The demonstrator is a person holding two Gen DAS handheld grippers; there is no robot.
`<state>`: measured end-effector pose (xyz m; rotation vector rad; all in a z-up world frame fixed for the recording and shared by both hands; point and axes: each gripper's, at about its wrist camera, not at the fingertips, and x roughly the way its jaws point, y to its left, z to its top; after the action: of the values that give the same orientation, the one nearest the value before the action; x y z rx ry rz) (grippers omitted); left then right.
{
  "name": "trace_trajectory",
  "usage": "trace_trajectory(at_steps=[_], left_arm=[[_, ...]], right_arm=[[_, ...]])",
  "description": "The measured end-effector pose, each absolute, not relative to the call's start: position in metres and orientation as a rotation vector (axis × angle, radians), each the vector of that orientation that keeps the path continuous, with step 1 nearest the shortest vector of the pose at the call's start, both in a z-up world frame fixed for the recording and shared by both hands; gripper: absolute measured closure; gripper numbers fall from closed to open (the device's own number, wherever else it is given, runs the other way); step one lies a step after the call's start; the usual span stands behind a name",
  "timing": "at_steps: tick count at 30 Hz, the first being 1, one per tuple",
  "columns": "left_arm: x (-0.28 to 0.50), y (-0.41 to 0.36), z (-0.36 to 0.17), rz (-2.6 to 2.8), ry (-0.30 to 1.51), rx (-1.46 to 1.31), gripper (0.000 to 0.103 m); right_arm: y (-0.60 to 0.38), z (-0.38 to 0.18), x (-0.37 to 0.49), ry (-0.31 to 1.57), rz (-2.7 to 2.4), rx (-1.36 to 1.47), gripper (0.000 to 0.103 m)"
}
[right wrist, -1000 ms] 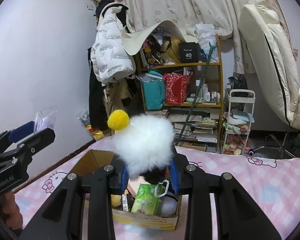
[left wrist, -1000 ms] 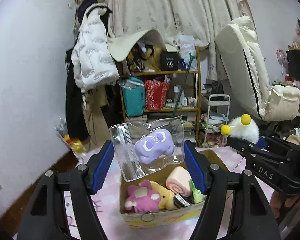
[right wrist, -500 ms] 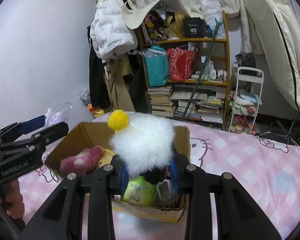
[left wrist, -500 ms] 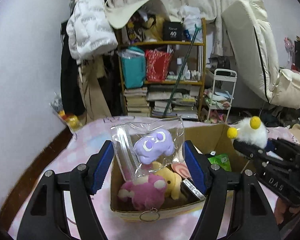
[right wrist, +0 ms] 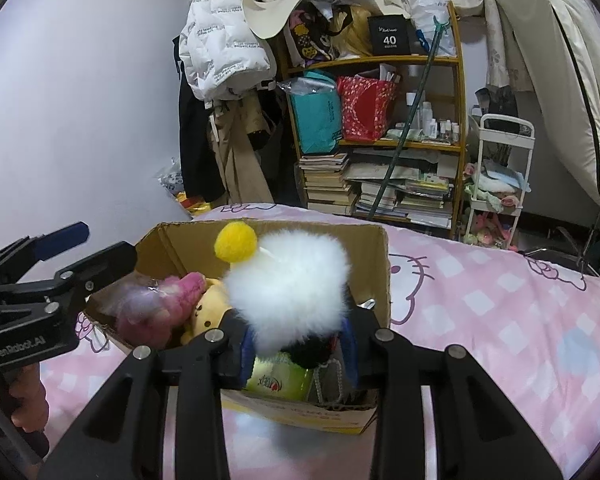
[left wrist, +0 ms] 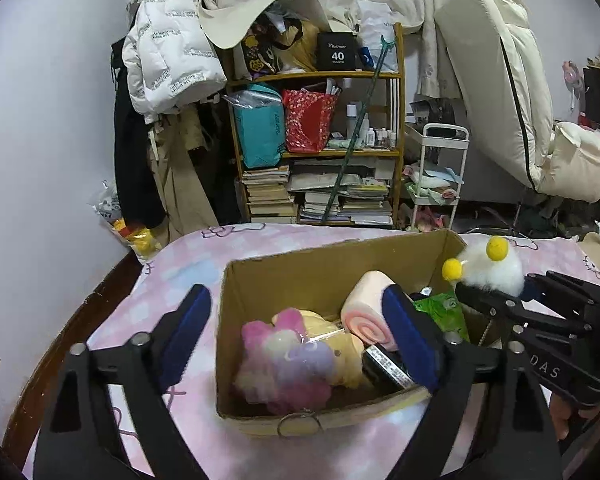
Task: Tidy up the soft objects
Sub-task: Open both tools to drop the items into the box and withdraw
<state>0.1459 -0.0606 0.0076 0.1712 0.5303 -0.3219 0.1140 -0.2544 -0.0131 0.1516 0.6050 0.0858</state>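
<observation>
A cardboard box stands on the pink bed and holds soft toys. My left gripper is open and empty over the box's left half. Below it the bagged purple plush lies blurred on a pink plush, beside a yellow plush and a pink swirl-roll toy. My right gripper is shut on a white fluffy toy with yellow pom-poms, held above the box's right end. That toy also shows in the left wrist view.
A green packet and a chain lie under the white toy. The pink Hello Kitty bedcover spreads to the right. A cluttered wooden shelf, hanging coats and a white trolley stand beyond the bed.
My left gripper has opened and let go of the bagged purple plush, which has dropped into the box. Both grippers have come lower over the box. The right still holds the white toy.
</observation>
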Motion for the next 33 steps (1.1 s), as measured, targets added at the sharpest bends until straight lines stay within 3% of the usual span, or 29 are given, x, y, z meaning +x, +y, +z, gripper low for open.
trace_trajectory(at_steps=[4,16,20,22,27,29,33], left_arm=[[0.144,-0.055,0.009,-0.307,0.531,0.155,0.010],[0.114,-0.034,0.023,-0.237,0.490,0.179,0.004],[0.097,-0.026,0.029,-0.227,0.475,0.188,0.003],[0.086,-0.022,0.034,-0.212,0.461,0.205,0.003],[0.058,-0.010,0.048,-0.214,0.435,0.218,0.002],[0.046,-0.004,0.056,-0.225,0.436,0.199,0.002],[0.023,0.008,0.072,-0.229,0.418,0.148,0.001]], right_arm=[[-0.254,-0.015,0.116,0.622,0.093,0.155,0.062],[-0.260,0.011,0.088,0.557,0.054,0.149,0.024],[-0.264,0.027,0.069,0.519,0.025,0.140,0.021],[-0.264,0.037,0.059,0.500,0.007,0.126,0.012],[-0.264,0.060,0.033,0.462,-0.004,0.107,0.007],[-0.264,0.069,0.024,0.449,-0.006,0.105,0.000],[-0.261,0.088,0.005,0.412,-0.003,0.095,0.000]])
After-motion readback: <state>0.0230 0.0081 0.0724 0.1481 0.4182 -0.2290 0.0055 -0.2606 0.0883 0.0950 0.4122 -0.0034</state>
